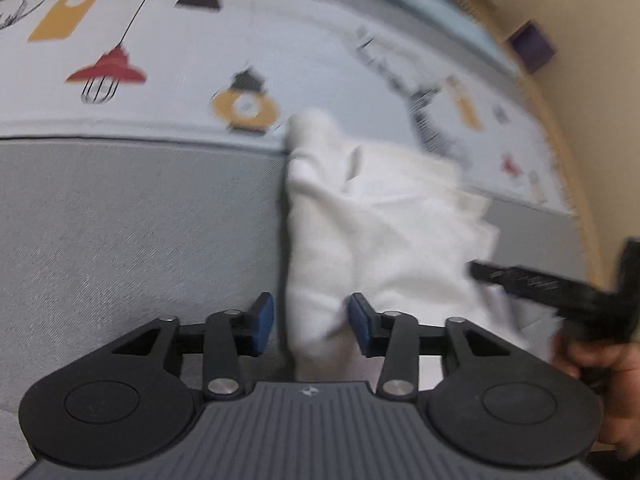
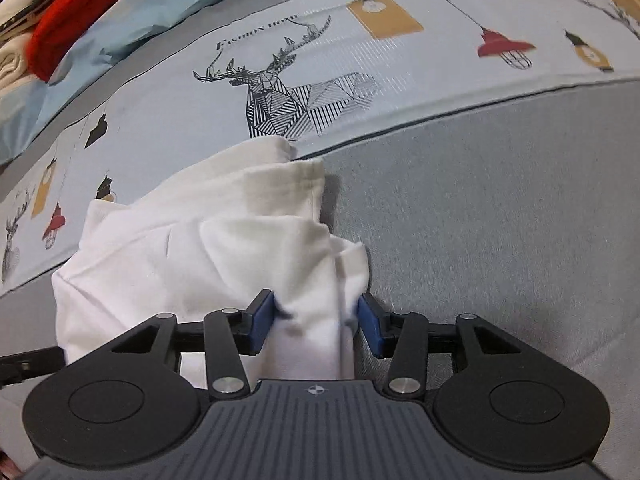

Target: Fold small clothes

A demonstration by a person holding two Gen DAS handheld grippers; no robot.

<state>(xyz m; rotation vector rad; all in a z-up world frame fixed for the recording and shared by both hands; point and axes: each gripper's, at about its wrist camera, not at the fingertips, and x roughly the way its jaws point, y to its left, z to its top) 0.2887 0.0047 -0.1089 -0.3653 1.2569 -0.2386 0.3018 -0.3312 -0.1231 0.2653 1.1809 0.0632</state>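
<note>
A small white garment lies crumpled on the grey bed sheet. My left gripper is open, and the garment's near left edge lies between its blue pads. In the right wrist view the same garment bunches up, and my right gripper is open with a fold of cloth between its blue pads. The right gripper also shows at the right edge of the left wrist view. Whether the pads touch the cloth I cannot tell.
A printed bedcover with lamps and a deer spans the far side. A light blue pillow, a red cloth and a cream cloth lie at the back left. A beige wall rises on the right.
</note>
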